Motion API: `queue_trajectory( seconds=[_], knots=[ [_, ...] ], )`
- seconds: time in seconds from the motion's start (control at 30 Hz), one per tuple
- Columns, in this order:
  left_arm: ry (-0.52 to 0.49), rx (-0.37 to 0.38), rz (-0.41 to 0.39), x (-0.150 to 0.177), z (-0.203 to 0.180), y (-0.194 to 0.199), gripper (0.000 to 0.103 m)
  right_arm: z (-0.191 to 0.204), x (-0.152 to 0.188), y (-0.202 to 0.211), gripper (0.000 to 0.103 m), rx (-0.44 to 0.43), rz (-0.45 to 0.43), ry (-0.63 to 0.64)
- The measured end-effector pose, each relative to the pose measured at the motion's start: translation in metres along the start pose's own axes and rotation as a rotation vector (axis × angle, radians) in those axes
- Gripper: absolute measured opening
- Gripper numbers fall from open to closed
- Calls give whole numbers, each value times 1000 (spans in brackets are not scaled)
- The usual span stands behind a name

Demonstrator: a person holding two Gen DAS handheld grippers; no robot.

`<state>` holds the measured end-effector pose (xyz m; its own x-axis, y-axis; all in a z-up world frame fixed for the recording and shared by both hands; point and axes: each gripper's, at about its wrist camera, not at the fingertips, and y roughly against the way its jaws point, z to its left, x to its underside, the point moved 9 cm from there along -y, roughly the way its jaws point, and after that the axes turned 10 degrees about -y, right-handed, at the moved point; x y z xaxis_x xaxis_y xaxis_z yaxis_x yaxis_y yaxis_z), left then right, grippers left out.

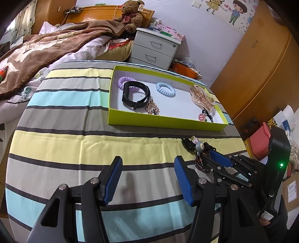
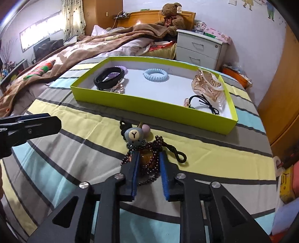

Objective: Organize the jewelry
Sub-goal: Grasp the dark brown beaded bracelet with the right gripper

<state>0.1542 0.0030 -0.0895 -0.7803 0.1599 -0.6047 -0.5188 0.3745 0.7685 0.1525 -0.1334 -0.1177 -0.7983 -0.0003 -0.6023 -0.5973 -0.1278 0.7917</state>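
A lime-green tray [image 1: 164,122] [image 2: 149,107] lies on the striped cloth. It holds a black band [image 1: 135,94] [image 2: 109,76], a purple coil tie [image 1: 125,80], a blue coil tie [image 1: 165,89] [image 2: 155,74], a gold brooch [image 1: 152,108], a clear hair claw [image 1: 202,97] [image 2: 209,87] and a black tie with a pink charm [image 1: 202,117] [image 2: 204,101]. A dark bead bracelet with a grey bear charm [image 2: 135,138] [image 1: 200,146] lies in front of the tray. My right gripper [image 2: 148,156] [image 1: 214,155] is shut on the beads. My left gripper [image 1: 148,161] is open and empty over the cloth.
A bed with a brown blanket [image 1: 46,48] lies to the left. A white nightstand [image 1: 157,47] [image 2: 200,48] stands behind the tray, with a teddy bear [image 1: 130,15] beside it. A wooden wardrobe [image 1: 261,56] is on the right. Boxes and bags [image 1: 261,142] sit by the table's right edge.
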Motion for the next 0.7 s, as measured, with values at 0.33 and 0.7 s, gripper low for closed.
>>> queue_trajectory(
  seconds=[0.33, 0.7],
  knots=[
    [-16, -4, 15, 0, -11, -2, 60, -19, 6, 16, 17, -31, -35, -79],
    [-41, 54, 40, -3, -40, -17, 60, -53, 6, 42, 17, -27, -93, -154]
  ],
)
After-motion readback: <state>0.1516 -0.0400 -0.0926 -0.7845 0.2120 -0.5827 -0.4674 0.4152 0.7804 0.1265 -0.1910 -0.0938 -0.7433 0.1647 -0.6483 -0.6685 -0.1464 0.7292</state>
